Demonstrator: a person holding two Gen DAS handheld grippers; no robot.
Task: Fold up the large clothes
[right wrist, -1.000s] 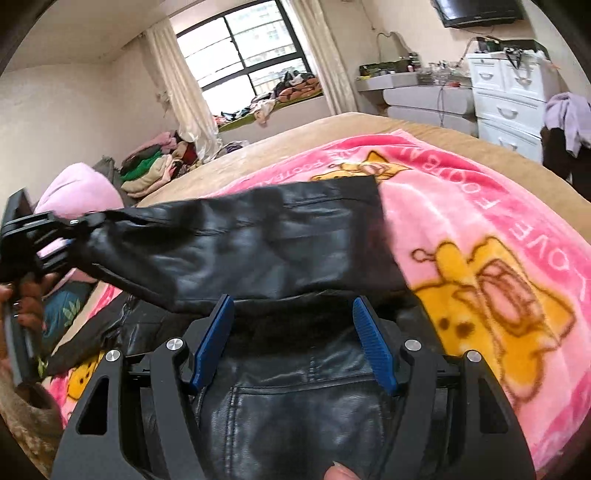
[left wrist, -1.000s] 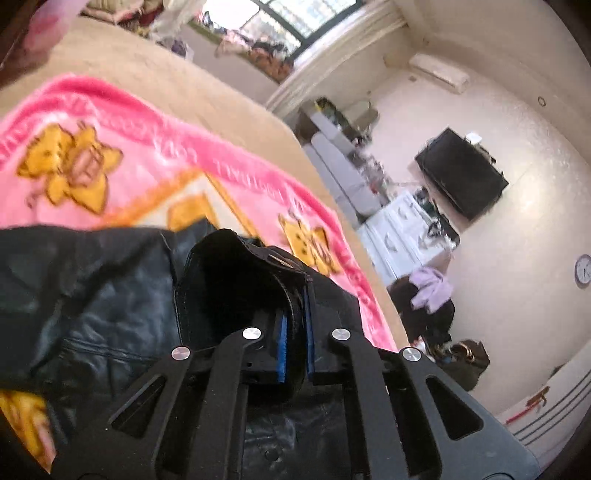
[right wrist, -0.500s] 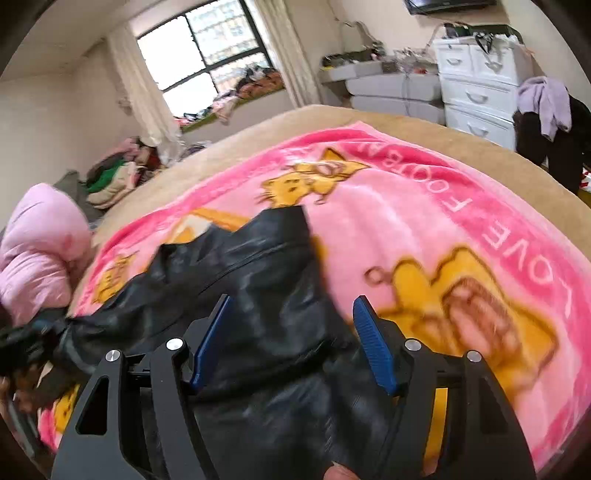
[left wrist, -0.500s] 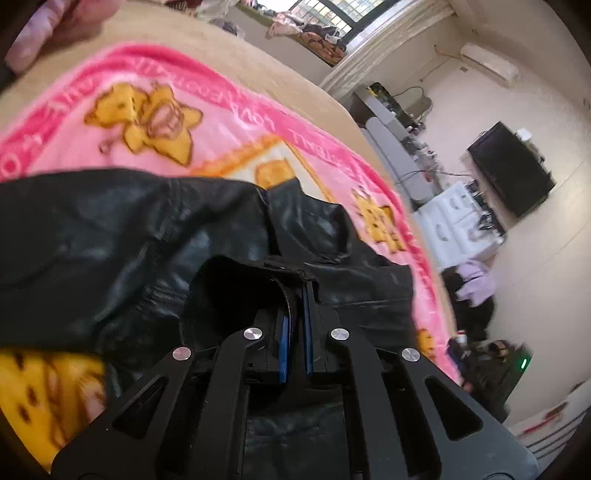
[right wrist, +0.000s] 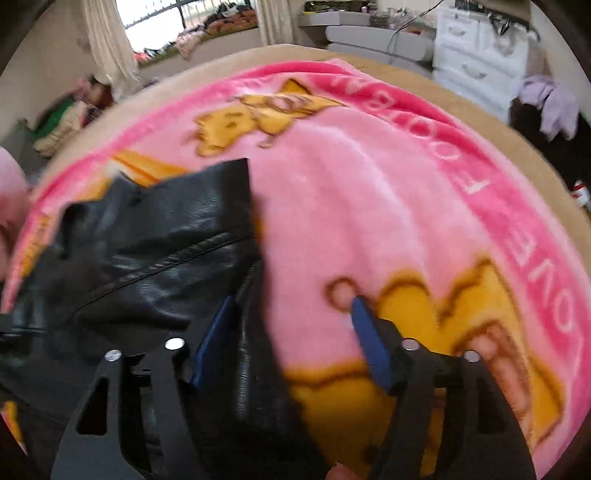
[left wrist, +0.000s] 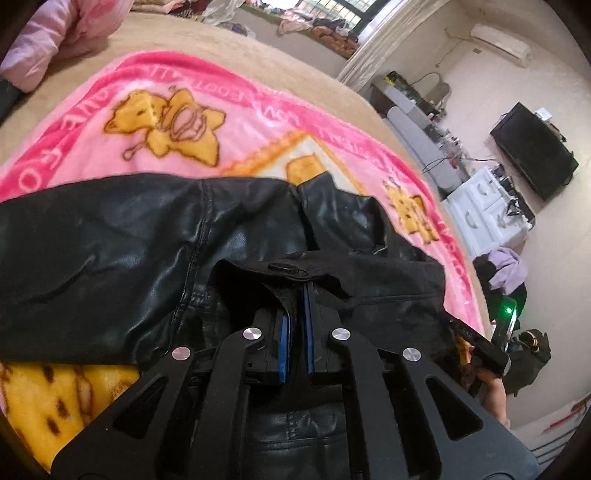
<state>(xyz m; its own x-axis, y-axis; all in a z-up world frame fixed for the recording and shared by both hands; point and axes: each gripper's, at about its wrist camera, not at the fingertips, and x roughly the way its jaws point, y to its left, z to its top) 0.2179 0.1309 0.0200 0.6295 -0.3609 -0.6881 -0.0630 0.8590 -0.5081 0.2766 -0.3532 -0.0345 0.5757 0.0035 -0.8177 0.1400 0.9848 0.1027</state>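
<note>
Black jacket [left wrist: 155,236] hem pinched in left claw [left wrist: 297,295]; right claw [right wrist: 291,306] agape beside it.

Pink cartoon blanket [left wrist: 258,122] on tan bed [left wrist: 229,48], white dresser [right wrist: 476,48], wall-mounted television [left wrist: 532,151], air conditioner [left wrist: 500,38], curtained window [right wrist: 177,14].

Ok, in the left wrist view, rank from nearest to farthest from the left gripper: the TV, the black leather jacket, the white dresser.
1. Black leather jacket: clamped in the left gripper, jaws shut on its edge.
2. White dresser: beyond the bed's right edge.
3. TV: on the far wall, above and behind the dresser.
</note>
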